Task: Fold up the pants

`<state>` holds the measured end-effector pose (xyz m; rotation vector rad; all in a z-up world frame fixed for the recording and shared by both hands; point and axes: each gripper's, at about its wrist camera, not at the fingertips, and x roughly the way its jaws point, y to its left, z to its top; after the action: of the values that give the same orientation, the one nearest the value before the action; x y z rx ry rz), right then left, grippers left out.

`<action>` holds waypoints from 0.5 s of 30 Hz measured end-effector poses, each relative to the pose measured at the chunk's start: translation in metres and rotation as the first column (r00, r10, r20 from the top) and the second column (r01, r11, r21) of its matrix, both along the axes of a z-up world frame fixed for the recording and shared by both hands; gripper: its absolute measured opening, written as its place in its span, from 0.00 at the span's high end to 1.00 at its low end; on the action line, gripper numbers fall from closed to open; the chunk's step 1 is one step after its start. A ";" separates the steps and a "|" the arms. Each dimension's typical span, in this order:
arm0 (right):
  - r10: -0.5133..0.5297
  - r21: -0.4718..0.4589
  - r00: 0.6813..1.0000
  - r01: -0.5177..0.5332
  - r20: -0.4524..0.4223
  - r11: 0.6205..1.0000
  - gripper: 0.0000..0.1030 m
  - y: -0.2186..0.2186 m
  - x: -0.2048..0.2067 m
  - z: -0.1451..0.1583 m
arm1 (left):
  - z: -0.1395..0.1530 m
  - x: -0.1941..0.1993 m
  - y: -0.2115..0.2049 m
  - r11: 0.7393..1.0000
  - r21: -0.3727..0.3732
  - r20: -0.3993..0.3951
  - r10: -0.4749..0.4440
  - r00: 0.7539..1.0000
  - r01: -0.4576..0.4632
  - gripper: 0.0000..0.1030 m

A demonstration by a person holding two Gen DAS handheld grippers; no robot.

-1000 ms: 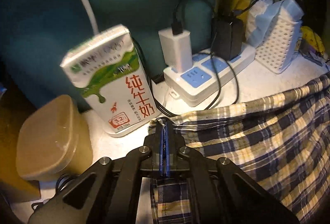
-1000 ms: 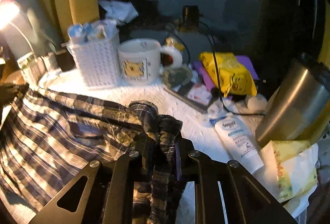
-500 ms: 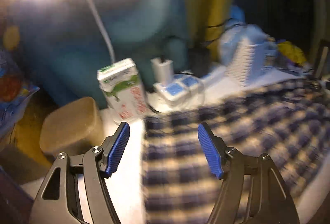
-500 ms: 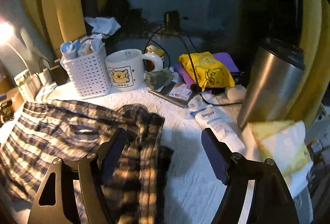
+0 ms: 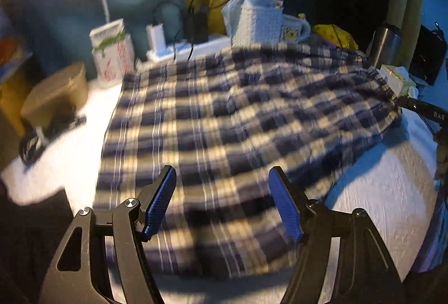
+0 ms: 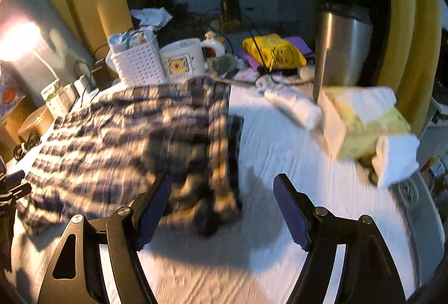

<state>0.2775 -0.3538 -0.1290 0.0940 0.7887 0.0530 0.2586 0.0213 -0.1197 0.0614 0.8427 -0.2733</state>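
Lying spread on the white textured tabletop [image 6: 294, 152], the blue-and-cream plaid pants [image 5: 224, 119] are flat, with one edge doubled over at their right side. Left gripper [image 5: 224, 206]: blue-padded fingers [image 5: 159, 203] apart, having just opened, cloth below but not pinched. Right gripper [image 6: 221, 208]: fingers apart, just opened, empty, beside the pants' folded edge. White perforated basket [image 6: 140, 66] and bear-print mug [image 6: 182, 60] stand behind.

The plaid pants [image 5: 224, 122] lie spread over the white tabletop [image 5: 378, 206], blurred. The left gripper [image 5: 222, 206] hangs above their near edge, its blue-padded jaws wide apart and empty. A milk carton [image 5: 112, 52] and a white basket [image 5: 257, 24] stand behind.
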 end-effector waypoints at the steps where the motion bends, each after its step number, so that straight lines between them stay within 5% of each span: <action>1: 0.000 0.008 1.000 0.000 -0.008 1.000 0.25 0.001 -0.006 -0.002 | -0.003 -0.004 0.003 1.000 -0.012 -0.010 0.009 1.000 -0.009 0.33; 15: 0.100 0.166 0.988 -0.080 -0.120 0.983 0.24 0.044 -0.025 -0.035 | -0.009 -0.052 0.063 0.984 -0.061 -0.036 0.166 0.985 -0.168 0.33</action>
<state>0.2523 -0.3096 -0.1645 0.2167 0.9165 0.1985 0.2065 0.0847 -0.1284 -0.0735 0.8636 -0.1434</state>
